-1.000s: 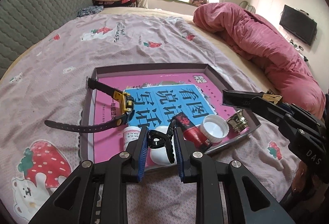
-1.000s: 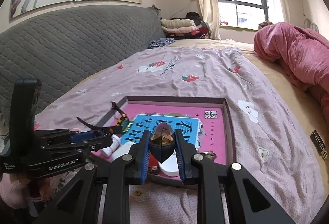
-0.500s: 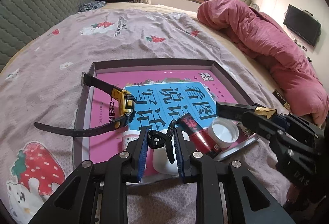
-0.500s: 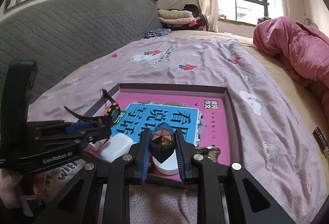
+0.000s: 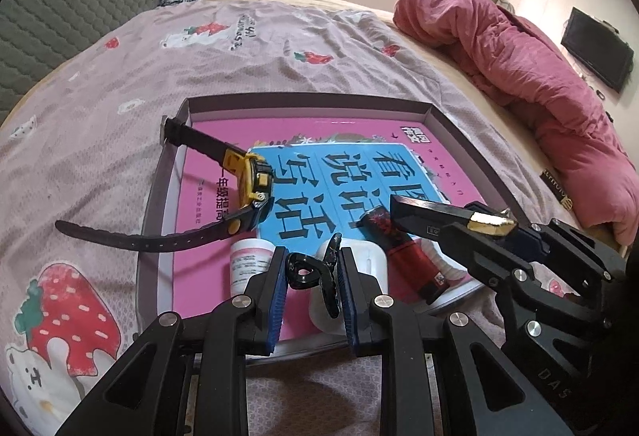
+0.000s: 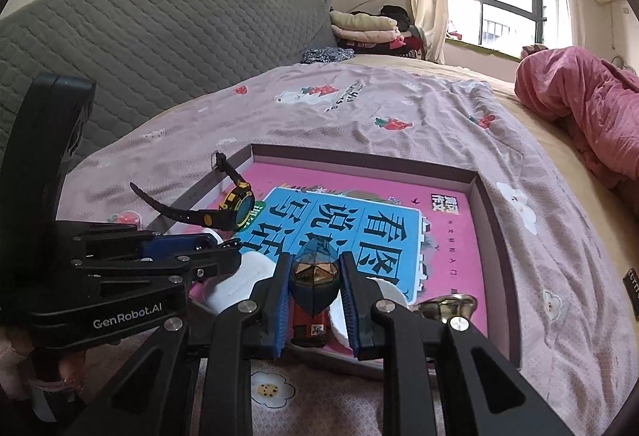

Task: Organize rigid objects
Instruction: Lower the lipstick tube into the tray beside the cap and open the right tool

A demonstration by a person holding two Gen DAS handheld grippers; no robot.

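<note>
Hair clip: your left gripper was clenched on a small black claw hair clip, pinched between the blue pads and hanging above the near edge of the tray.
Faceted piece: your right gripper was clenched on a dark blue and gold faceted object, pointed at the tip, held over the tray's near edge.
Tray: a shallow grey-walled box tray lay flat on the bed, and both grippers pointed down at its near side.
Book: a pink book with a blue panel of large Chinese characters covered the tray floor.
Watch: a black and yellow wristwatch stood on its side at the tray's left; one strap rested over the left wall and the other reached out above the sheet.
Small bottle: a white bottle with a pink label lay just beyond your left gripper's left finger.
Red tube: a red and black tube lay on the book between the two grippers.
White pieces: a white container and a round white lid lay beside the tube.
Brass item: a shiny gold-coloured object sat at the tray's near right corner.
Bed: a pale purple sheet with strawberry and bear prints lay under the tray, with a bunched pink quilt to the right.
Headboard: grey quilted padding stood to the left.
</note>
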